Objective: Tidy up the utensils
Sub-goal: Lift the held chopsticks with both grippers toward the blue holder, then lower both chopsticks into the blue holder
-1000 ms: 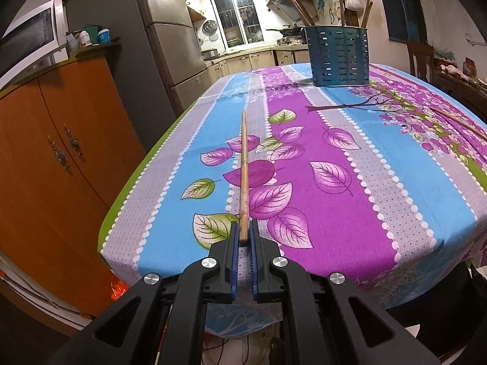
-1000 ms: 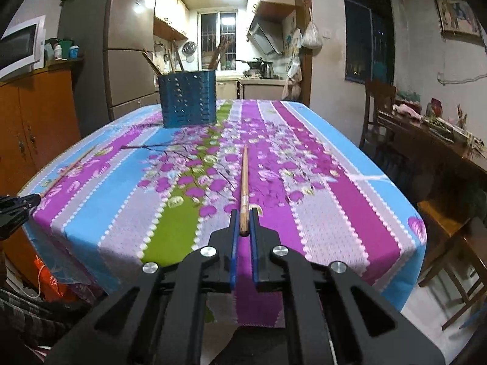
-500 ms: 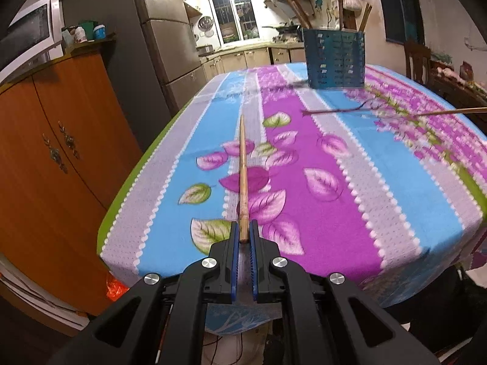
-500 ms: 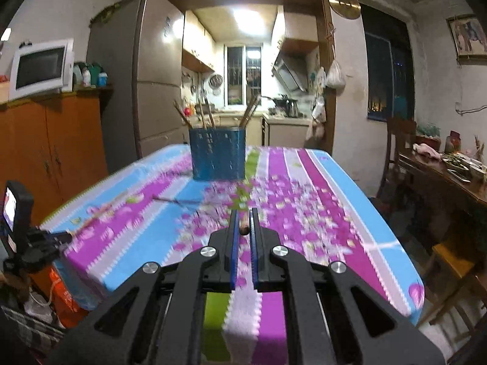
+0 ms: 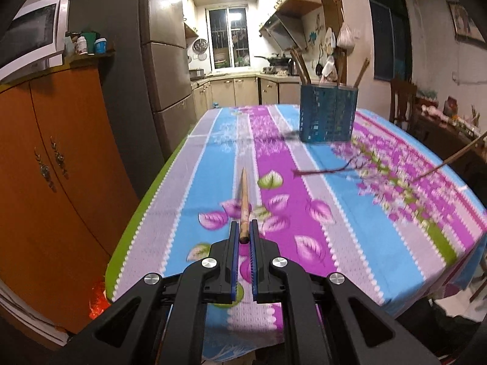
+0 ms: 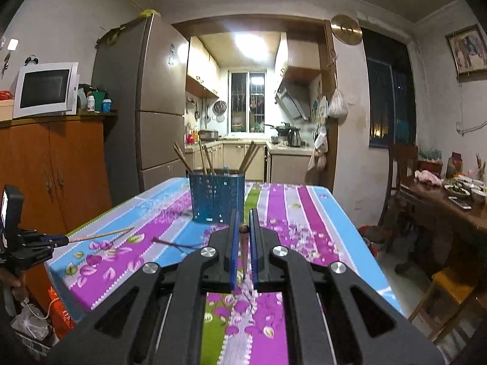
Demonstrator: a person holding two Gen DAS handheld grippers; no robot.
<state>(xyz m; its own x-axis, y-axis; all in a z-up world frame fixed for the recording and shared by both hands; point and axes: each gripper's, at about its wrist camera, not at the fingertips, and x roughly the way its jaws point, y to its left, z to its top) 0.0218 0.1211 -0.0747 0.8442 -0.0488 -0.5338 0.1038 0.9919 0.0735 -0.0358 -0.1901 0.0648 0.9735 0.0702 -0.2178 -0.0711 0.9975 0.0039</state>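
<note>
My left gripper (image 5: 243,231) is shut on a wooden chopstick (image 5: 244,200) and holds it lifted above the table, pointing toward the far end. My right gripper (image 6: 243,222) is shut on a second wooden chopstick (image 6: 243,229), seen end-on and tilted down behind the jaws. A blue perforated utensil holder (image 5: 328,114) with several chopsticks in it stands at the far end of the table; in the right wrist view the holder (image 6: 216,197) is straight ahead. The left gripper with its chopstick (image 6: 97,236) shows at the left edge of the right wrist view.
The table carries a striped floral cloth (image 5: 350,213). An orange cabinet (image 5: 51,167) and a grey fridge (image 5: 164,70) stand on the left. A wooden chair (image 6: 398,176) and a cluttered side table (image 6: 450,200) stand on the right.
Both grippers have lifted their chopsticks off the cloth and risen. The right gripper's chopstick has tipped until it shows end-on. The holder looks nearer in both views.
</note>
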